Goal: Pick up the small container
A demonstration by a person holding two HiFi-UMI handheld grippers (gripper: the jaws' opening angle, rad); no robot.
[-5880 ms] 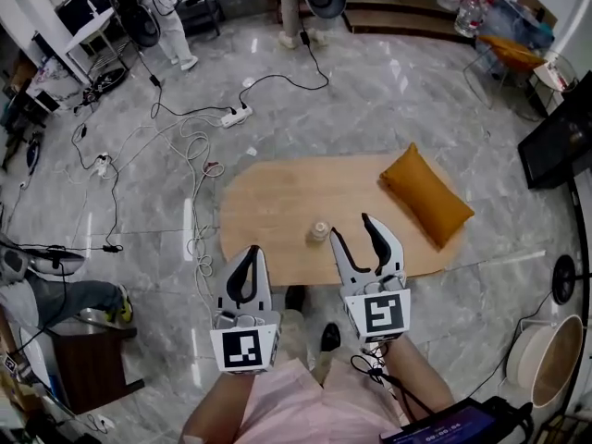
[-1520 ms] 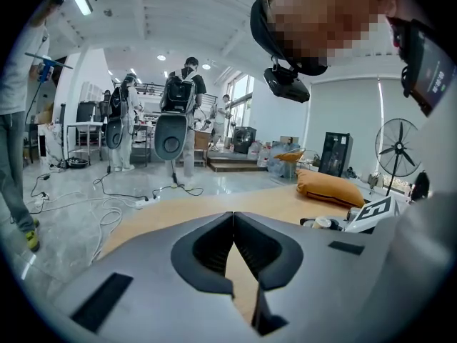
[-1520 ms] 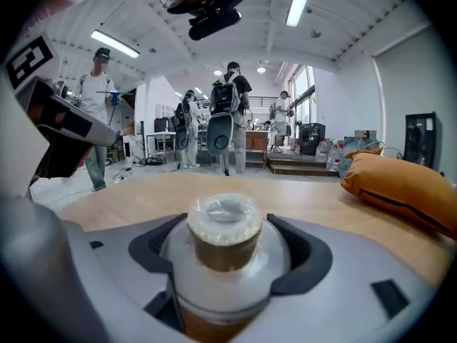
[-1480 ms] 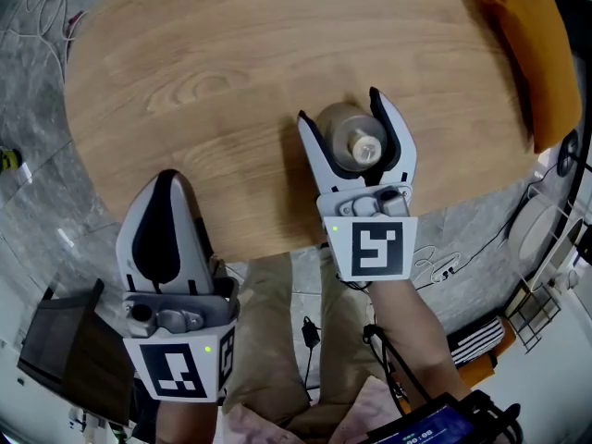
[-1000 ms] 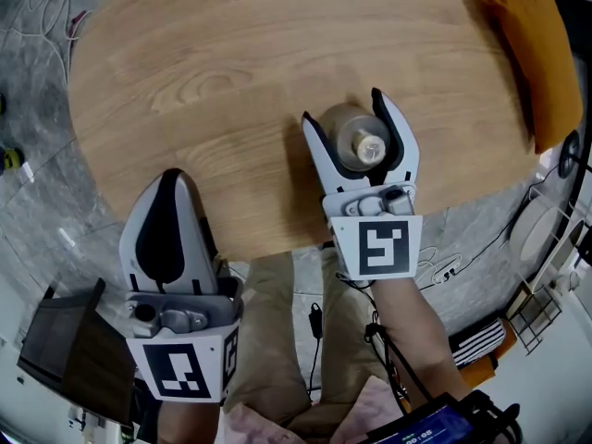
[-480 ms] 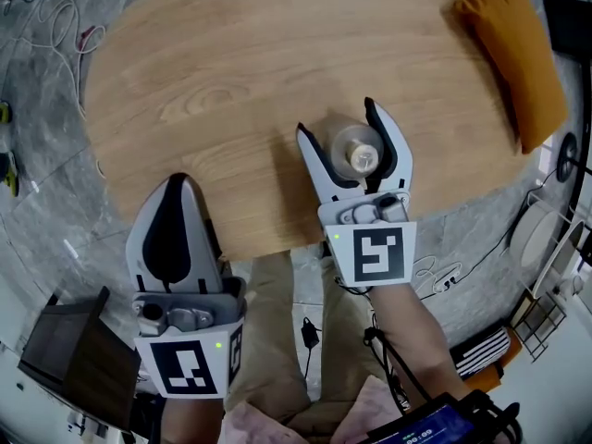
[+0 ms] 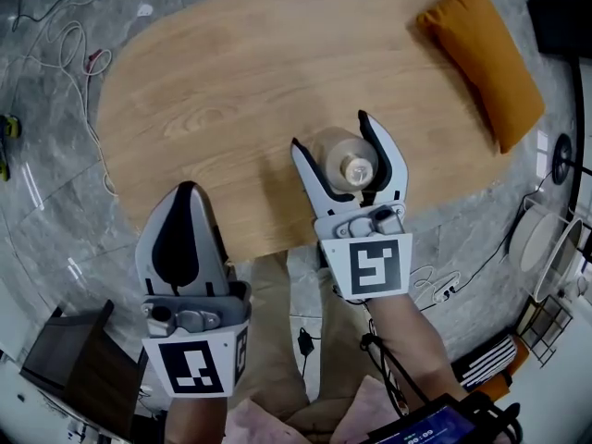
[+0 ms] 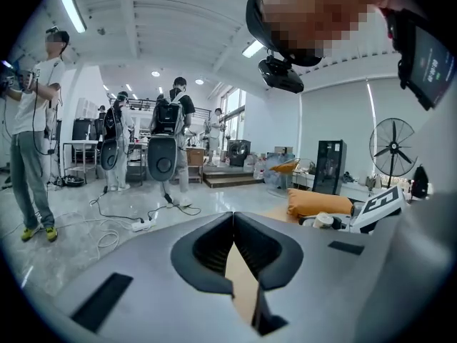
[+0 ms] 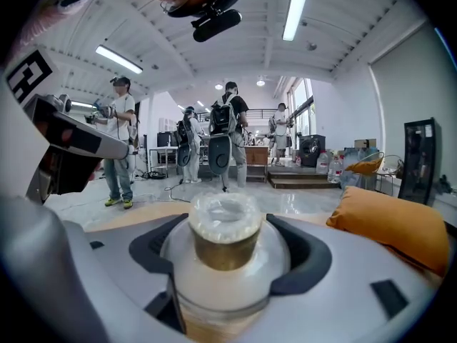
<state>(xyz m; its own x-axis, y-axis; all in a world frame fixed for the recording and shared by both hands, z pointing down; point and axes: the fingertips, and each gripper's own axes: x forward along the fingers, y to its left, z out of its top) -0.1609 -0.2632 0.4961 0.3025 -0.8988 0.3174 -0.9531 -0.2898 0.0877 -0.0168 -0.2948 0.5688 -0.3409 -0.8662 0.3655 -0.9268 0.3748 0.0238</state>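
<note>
We have our right gripper (image 7: 333,135) pinching the small, rounded translucent container with a brownish neck (image 9: 226,259) between its jaws, over the oval wooden table (image 7: 231,81). It may not be clear of the wood yet, so lifting is probably still to do. Our left gripper (image 7: 185,194) is pressed together on nothing.

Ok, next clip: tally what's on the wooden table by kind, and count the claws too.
small container: 1
orange cushion: 1
claws: 2 (left claw, right claw)
Total: 4
</note>
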